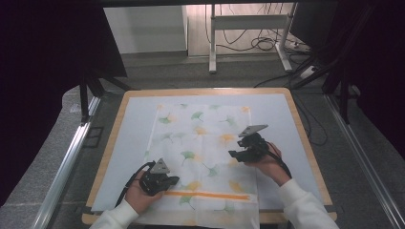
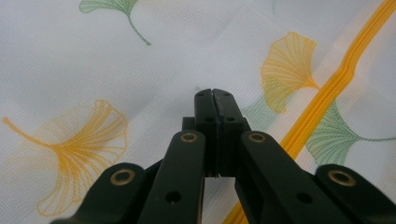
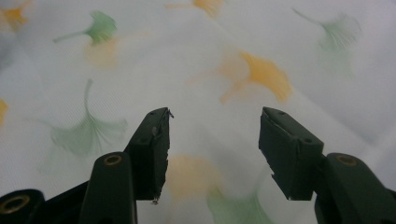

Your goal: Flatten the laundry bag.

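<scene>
White leaf-print cloth (image 1: 203,143) lies under the closed left claw (image 2: 213,93).

A wooden-edged table (image 1: 305,143) carried a pale blue mat (image 1: 129,143). On the mat lay a white cloth (image 1: 200,143) printed with ginkgo leaves, flat, its near edge overhanging the table.

Cloth (image 1: 200,143) flat on table (image 1: 291,143); left gripper (image 1: 173,181) on near-left part, right gripper (image 1: 235,154) over right.

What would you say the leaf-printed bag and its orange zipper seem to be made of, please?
Leaf-printed bag: probably thin, matte mesh fabric; the left gripper view shows a fine weave and soft creases. Orange zipper: likely plastic or nylon, judging by its ribbed, slightly glossy band.
</scene>
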The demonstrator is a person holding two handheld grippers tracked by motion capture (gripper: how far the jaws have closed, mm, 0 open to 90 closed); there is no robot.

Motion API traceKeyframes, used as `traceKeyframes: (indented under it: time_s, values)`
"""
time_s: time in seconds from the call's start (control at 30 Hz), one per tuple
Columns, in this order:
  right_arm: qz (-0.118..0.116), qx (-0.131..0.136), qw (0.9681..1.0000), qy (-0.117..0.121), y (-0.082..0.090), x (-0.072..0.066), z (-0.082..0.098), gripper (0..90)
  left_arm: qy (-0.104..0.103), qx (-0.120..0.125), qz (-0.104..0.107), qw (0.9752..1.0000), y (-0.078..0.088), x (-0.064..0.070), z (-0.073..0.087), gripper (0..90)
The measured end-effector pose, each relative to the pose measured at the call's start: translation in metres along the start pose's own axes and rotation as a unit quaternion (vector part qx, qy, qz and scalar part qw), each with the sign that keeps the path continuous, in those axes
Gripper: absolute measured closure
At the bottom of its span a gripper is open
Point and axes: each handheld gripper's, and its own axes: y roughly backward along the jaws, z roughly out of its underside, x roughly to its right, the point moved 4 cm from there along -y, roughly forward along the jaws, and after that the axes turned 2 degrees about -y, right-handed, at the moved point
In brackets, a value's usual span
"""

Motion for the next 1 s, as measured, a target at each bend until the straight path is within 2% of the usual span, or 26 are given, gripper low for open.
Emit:
traceKeyframes:
  time_s: [0.03, 0.17, 0.3, 0.33, 0.43, 0.57, 0.6, 0.67, 0.7, 0.73, 0.77, 0.83, 0.87, 1.0]
  values:
    - [0.005, 0.002, 0.9999, -0.010, 0.005, 0.006, 0.011, 42.5, -0.001, -0.002, 0.000, 1.0000, 0.000, 0.000, 0.000, 90.0]
    - [0.015, -0.013, 0.9994, -0.030, 0.014, 0.017, 0.033, 41.4, 0.001, -0.002, -0.010, 0.9999, 0.004, -0.004, -0.001, 89.9]
    - [0.019, -0.015, 0.9987, -0.044, 0.023, 0.024, 0.047, 40.0, 0.019, 0.022, -0.027, 0.9992, 0.017, -0.017, -0.002, 88.1]
    - [0.019, -0.017, 0.9986, -0.046, 0.024, 0.025, 0.048, 39.4, 0.030, 0.035, -0.038, 0.9982, 0.023, -0.023, -0.003, 88.1]
    - [0.017, -0.024, 0.9980, -0.057, 0.025, 0.026, 0.054, 37.8, 0.056, 0.051, -0.079, 0.9940, 0.036, -0.041, 0.001, 86.8]
    - [0.012, -0.033, 0.9977, -0.058, 0.024, 0.022, 0.056, 36.1, 0.094, 0.049, -0.131, 0.9857, 0.047, -0.068, 0.013, 80.5]
    - [0.011, -0.035, 0.9976, -0.058, 0.024, 0.020, 0.057, 35.5, 0.108, 0.047, -0.139, 0.9833, 0.048, -0.073, 0.017, 75.6]
    - [0.009, -0.038, 0.9975, -0.059, 0.024, 0.017, 0.058, 33.7, 0.118, 0.037, -0.159, 0.9794, 0.049, -0.081, 0.022, 63.2]
    - [0.010, -0.044, 0.9971, -0.061, 0.022, 0.016, 0.059, 32.5, 0.123, 0.036, -0.164, 0.9782, 0.049, -0.082, 0.023, 55.0]
    - [0.009, -0.047, 0.9970, -0.061, 0.021, 0.015, 0.059, 31.9, 0.130, 0.033, -0.165, 0.9772, 0.047, -0.083, 0.023, 50.4]
    - [0.011, -0.050, 0.9969, -0.060, 0.019, 0.014, 0.060, 31.3, 0.136, 0.032, -0.163, 0.9768, 0.045, -0.084, 0.023, 44.8]
    - [0.017, -0.059, 0.9962, -0.061, 0.016, 0.012, 0.060, 31.1, 0.134, 0.020, -0.161, 0.9776, 0.041, -0.084, 0.023, 38.8]
    - [0.017, -0.061, 0.9962, -0.059, 0.014, 0.012, 0.060, 31.1, 0.133, 0.011, -0.156, 0.9787, 0.037, -0.084, 0.024, 37.6]
    - [0.032, -0.073, 0.9953, -0.054, 0.011, 0.008, 0.060, 33.8, 0.134, 0.001, -0.147, 0.9801, 0.030, -0.084, 0.024, 37.1]
